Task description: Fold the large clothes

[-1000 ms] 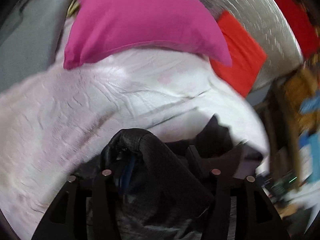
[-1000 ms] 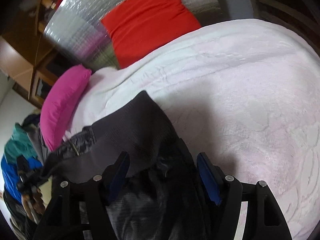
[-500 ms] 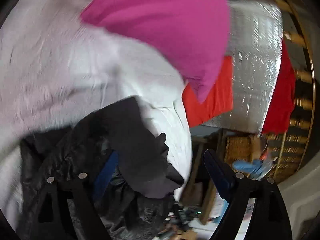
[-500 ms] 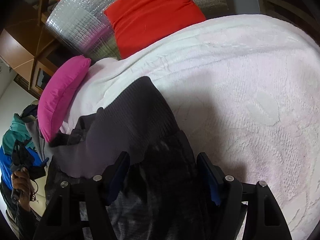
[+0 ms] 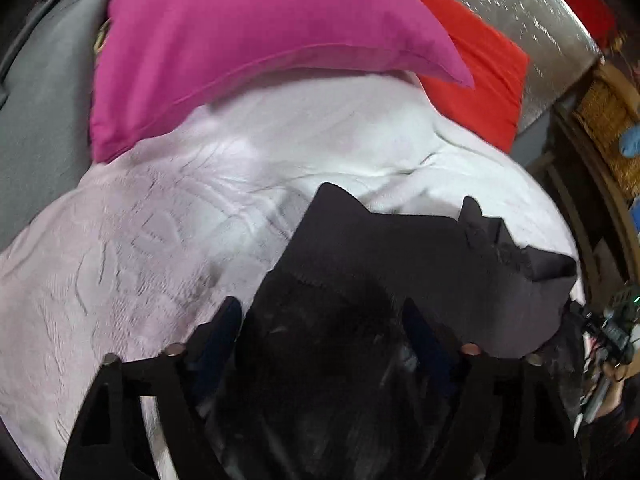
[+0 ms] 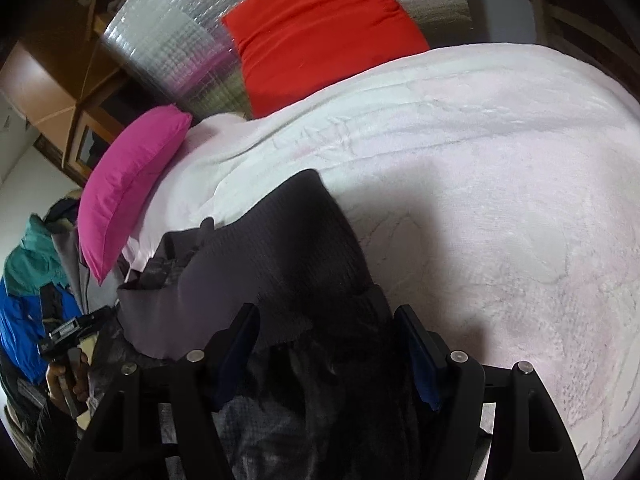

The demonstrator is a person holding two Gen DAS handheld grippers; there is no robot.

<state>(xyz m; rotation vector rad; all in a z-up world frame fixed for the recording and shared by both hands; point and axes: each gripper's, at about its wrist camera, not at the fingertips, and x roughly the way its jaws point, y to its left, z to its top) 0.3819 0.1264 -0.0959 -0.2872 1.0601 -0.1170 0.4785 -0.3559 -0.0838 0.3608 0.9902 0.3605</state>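
Dark grey and black bulky garment (image 5: 400,264) lies bunched on the pale pink textured bedspread (image 5: 140,248), near the bed's edge.

Left gripper (image 5: 324,320): jaws have just been closing in. A thick wad of the garment fills the gap between them; cannot tell whether the pads press it.

Right gripper (image 6: 326,332): jaws set wide, with the garment's ribbed grey band and black cloth bunched between the blue pads, filling the gap; looks gripped.

Around: magenta pillow (image 5: 240,40) at the head of the bed, just beyond the garment; red cushion (image 6: 320,28) propped against a silver quilted foil panel (image 6: 172,52). A pile of teal and blue clothes (image 6: 28,280) lies off the bed's side.
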